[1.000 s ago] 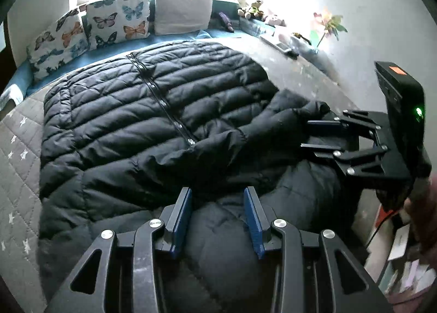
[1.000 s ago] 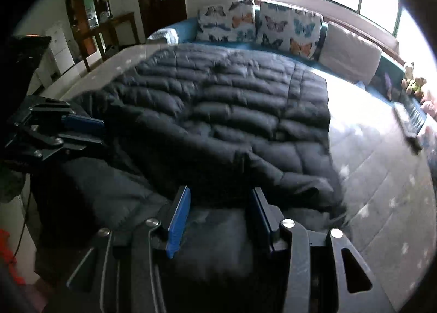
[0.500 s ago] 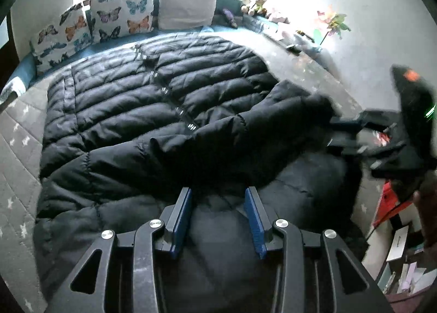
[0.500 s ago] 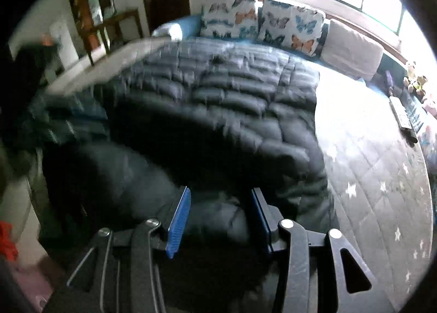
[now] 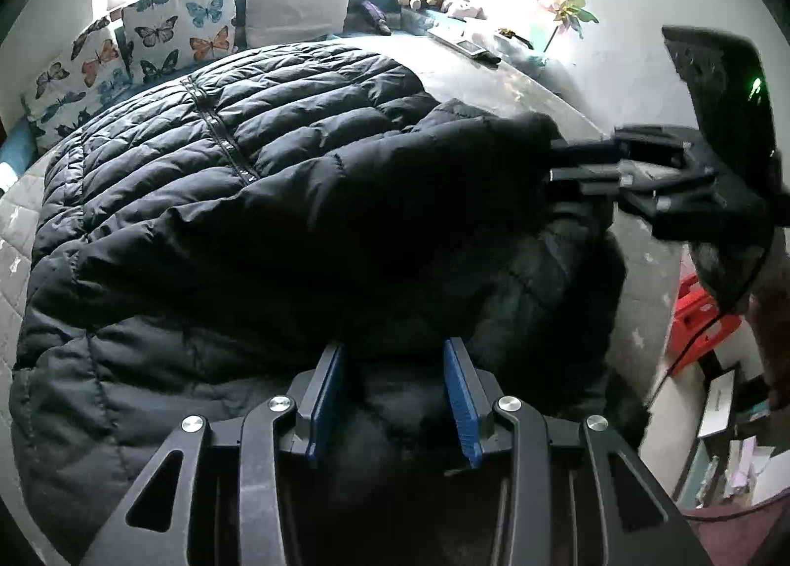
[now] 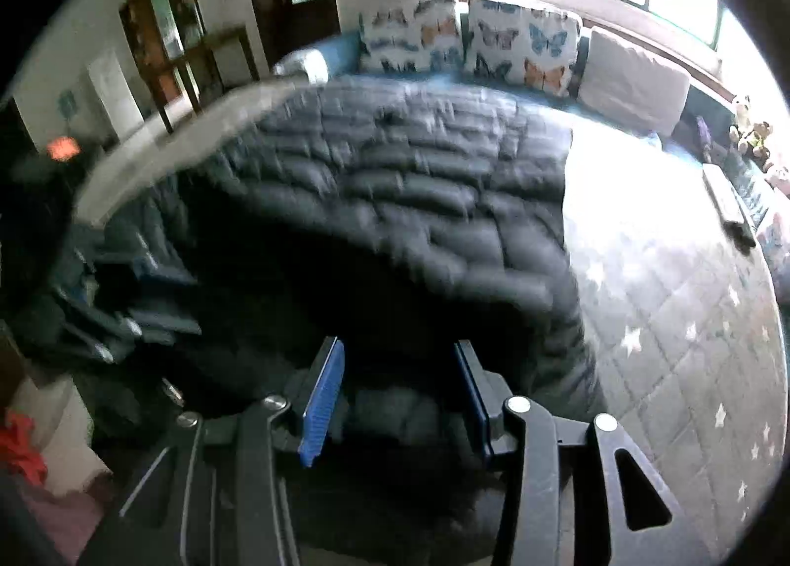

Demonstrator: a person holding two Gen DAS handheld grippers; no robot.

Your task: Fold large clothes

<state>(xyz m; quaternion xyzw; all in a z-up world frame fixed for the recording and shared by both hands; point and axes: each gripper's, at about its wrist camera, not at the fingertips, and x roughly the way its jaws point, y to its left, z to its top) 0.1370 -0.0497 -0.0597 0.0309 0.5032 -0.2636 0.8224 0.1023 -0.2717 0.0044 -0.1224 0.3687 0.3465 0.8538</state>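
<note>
The black quilted puffer jacket (image 5: 276,181) on the star-quilted bed (image 6: 681,319) looks soft, bulky, slippery; both the left gripper (image 5: 392,398) and right gripper (image 6: 395,398) fingers pinch its near-edge hem

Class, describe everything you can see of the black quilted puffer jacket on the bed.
The black quilted puffer jacket is a large, shiny padded garment with a closed zip down its middle. It lies spread across the grey star-patterned bedcover. Its near edge is lifted, bunched between the left gripper and right gripper.
</note>
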